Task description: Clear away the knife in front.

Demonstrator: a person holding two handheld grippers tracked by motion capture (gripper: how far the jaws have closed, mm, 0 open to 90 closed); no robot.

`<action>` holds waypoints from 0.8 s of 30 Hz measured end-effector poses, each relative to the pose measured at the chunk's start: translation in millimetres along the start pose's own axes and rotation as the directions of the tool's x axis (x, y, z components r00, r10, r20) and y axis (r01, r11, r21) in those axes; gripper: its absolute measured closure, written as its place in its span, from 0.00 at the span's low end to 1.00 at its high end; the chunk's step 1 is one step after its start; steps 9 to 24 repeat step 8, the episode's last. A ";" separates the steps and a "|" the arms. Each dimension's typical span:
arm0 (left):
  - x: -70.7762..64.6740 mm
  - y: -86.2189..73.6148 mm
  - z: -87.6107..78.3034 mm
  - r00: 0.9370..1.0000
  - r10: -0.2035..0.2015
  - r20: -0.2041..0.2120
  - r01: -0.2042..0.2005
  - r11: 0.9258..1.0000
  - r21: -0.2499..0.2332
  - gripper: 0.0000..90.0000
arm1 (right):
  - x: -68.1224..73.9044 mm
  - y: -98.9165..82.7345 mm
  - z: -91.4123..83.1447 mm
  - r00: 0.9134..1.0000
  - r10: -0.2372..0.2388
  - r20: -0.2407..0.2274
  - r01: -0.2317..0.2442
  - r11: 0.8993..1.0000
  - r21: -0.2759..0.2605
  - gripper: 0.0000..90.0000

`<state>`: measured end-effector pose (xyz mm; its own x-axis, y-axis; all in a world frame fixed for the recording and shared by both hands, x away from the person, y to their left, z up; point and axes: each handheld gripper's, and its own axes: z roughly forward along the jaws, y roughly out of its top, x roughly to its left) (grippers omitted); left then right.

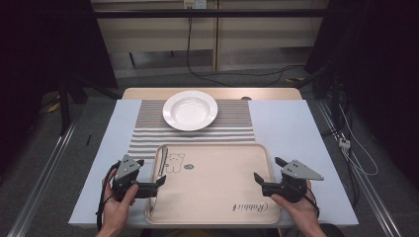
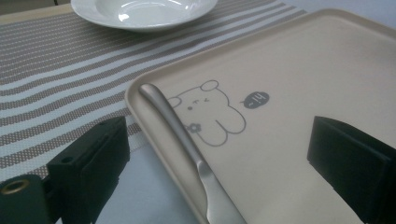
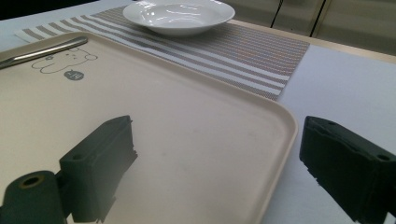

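Note:
A beige tray [image 1: 217, 185] with a bear drawing lies at the table's near edge. A metal knife [image 1: 160, 170] rests along the tray's left rim, handle pointing away from me. My left gripper [image 1: 149, 172] is open and straddles that rim. In the left gripper view the knife [image 2: 180, 128] runs between the jaws of the left gripper [image 2: 219, 135], one jaw outside the tray [image 2: 303, 70] and one over it. My right gripper [image 1: 269, 169] is open astride the tray's right rim [image 3: 285, 116], nothing held by the right gripper [image 3: 217, 130].
A white deep plate [image 1: 190, 109] sits on a grey striped placemat [image 1: 148, 133] beyond the tray. Bare light-blue table surface [image 1: 291, 128] lies to either side. Cables trail on the floor behind the table.

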<state>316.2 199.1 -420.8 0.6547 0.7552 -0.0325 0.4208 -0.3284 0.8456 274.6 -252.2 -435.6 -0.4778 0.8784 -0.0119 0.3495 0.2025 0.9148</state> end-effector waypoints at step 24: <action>-1.7 -1.0 3.5 1.000 0.003 0.006 -0.003 1.000 -0.010 0.06 | -0.5 0.0 0.3 1.000 0.001 -0.001 -0.001 1.000 -0.002 0.11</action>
